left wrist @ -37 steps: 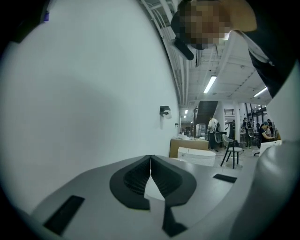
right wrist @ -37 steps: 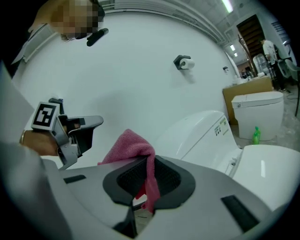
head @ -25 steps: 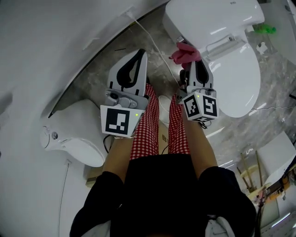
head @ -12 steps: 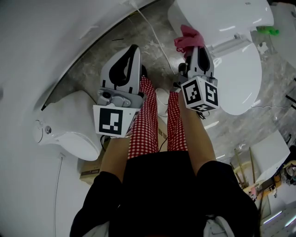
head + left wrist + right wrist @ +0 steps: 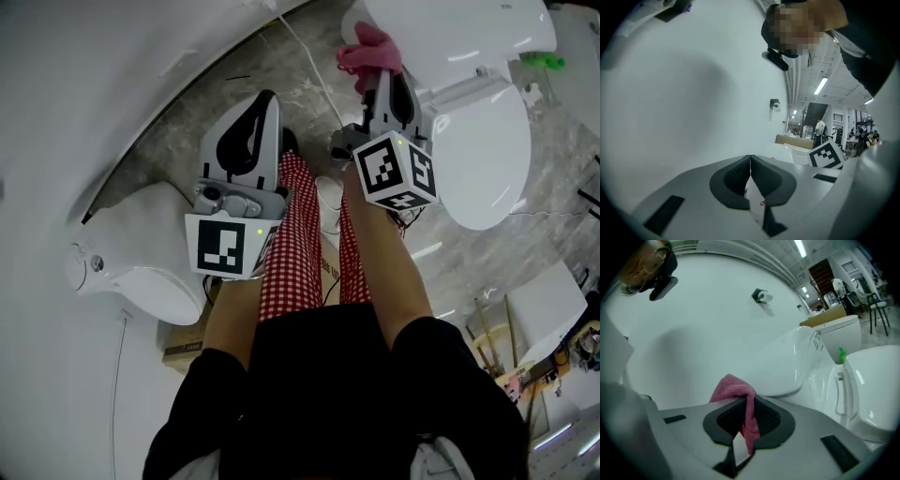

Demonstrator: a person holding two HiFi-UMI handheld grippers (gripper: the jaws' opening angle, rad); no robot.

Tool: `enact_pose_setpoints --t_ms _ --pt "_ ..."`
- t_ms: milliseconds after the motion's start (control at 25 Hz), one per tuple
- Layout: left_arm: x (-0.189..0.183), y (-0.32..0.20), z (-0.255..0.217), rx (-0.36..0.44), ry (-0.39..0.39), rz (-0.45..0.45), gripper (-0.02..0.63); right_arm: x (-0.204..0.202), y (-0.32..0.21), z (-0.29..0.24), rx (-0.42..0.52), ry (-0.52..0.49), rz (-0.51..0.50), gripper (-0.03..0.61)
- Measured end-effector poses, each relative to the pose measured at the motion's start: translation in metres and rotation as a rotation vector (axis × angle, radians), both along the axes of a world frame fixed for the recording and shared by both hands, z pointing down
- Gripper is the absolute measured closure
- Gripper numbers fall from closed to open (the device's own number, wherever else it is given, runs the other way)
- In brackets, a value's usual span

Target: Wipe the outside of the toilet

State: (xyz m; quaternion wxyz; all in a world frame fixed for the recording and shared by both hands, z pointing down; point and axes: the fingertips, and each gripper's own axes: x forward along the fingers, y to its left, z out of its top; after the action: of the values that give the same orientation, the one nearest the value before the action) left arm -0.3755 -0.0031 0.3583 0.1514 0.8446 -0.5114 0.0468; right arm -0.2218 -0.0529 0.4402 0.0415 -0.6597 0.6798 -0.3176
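Closely beside the toilet [image 5: 480,159], right tongs [image 5: 379,82] clamp pink cloth [image 5: 367,52]

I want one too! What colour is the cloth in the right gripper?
Pink. The cloth shows best in the right gripper view.

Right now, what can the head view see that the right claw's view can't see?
Only the head view shows the left claw, the person's red checked trousers and a second white toilet off to the left. Only the right gripper view shows a small fitting high on the white wall and chairs far away. Both show the right claw shut on the pink cloth, and the big white toilet with a little green thing beside it.
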Motion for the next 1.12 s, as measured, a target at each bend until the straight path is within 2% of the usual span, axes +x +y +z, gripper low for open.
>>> enact_pose_setpoints --t_ms 280,440,640,1120 --pt "-0.018 0.005 0.005 -0.017 0.003 -0.025 0.603 -0.004 -0.011 0.003 -0.028 -0.044 0.104 0.522" --pt "-0.022 0.005 0.007 -0.019 0.003 -0.027 0.603 -0.011 -0.022 0.006 -0.037 -0.054 0.121 0.522" --pt "-0.034 0.006 0.006 -0.017 -0.003 -0.038 0.603 -0.022 -0.033 0.018 -0.074 -0.119 0.155 0.522" --pt "-0.053 0.009 0.013 -0.032 -0.007 -0.058 0.603 -0.038 -0.057 0.035 -0.068 -0.063 0.124 0.522"
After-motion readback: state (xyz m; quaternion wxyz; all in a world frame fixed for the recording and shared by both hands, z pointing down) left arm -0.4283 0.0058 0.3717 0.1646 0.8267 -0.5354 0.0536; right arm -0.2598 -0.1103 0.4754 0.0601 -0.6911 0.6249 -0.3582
